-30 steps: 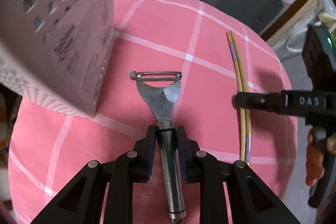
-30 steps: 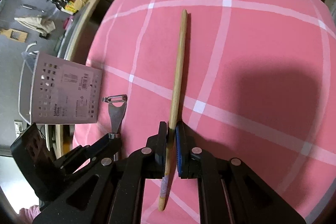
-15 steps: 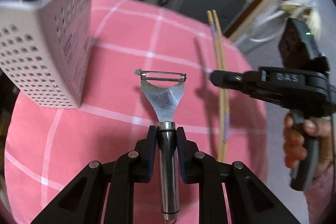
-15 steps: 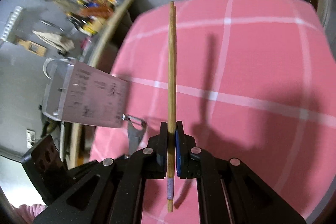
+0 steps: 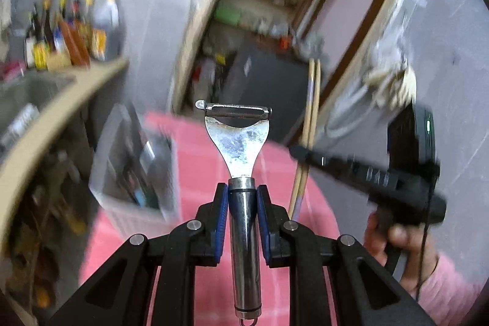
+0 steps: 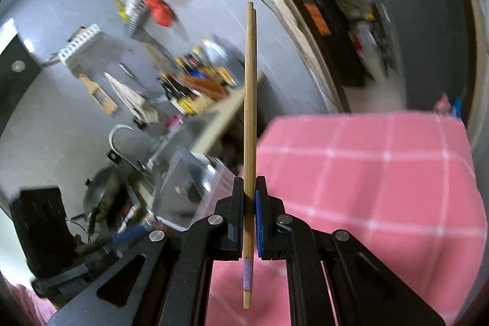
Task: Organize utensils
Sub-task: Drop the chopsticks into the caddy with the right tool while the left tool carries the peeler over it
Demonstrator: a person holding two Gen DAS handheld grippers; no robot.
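Two utensils hang above our pink checked tablecloth (image 6: pixel 382 173): our left gripper (image 5: pixel 242 197) is clamped on the steel peeler (image 5: pixel 237 142) by its handle, our right gripper (image 6: pixel 250 191) on the wooden chopsticks (image 6: pixel 250 100). The perforated white utensil caddy (image 5: pixel 134 173) stands below, left.

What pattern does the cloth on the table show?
Pink tablecloth with a white grid of crossing lines, clearest in the right wrist view.

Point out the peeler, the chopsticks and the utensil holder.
peeler (image 5: pixel 237 148): left wrist view, on its flat metal neck.
chopsticks (image 6: pixel 250 112): right wrist view, mid-shaft.
utensil holder (image 5: pixel 105 148): left wrist view, on its white side wall.
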